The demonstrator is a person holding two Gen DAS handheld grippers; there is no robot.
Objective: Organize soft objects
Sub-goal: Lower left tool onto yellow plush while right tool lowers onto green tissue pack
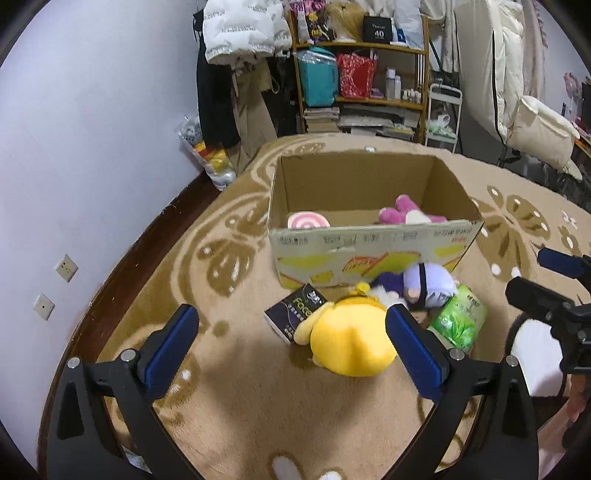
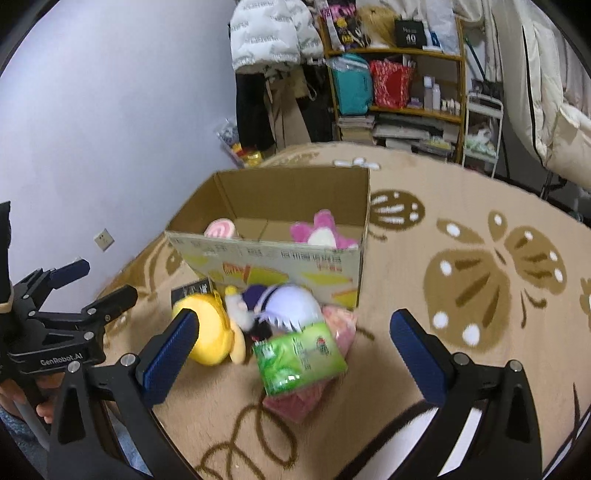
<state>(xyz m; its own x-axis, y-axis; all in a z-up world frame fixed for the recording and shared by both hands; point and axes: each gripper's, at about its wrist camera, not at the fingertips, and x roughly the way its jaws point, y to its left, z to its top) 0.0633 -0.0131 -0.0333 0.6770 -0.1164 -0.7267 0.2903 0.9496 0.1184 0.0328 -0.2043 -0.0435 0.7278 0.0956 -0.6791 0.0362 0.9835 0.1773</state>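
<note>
An open cardboard box (image 1: 369,247) (image 2: 273,258) stands on the carpet, holding a pink swirl plush (image 1: 308,220) (image 2: 219,229) and a magenta plush (image 1: 404,214) (image 2: 323,230). In front of it lie a yellow plush (image 1: 351,339) (image 2: 210,332), a purple-haired doll (image 1: 428,286) (image 2: 288,306), a green tissue pack (image 1: 460,317) (image 2: 299,358) on a pink pack (image 2: 295,402), and a black box (image 1: 295,314) (image 2: 192,290). My left gripper (image 1: 291,321) is open just short of the yellow plush. My right gripper (image 2: 295,325) is open above the green pack and doll.
A beige carpet with brown butterfly patterns (image 2: 491,288) covers the floor. A wooden shelf (image 1: 362,70) with bags and books stands at the back, hanging coats (image 1: 240,33) beside it. A bag of toys (image 1: 207,151) leans by the lilac wall. The right gripper (image 1: 546,299) shows at right edge.
</note>
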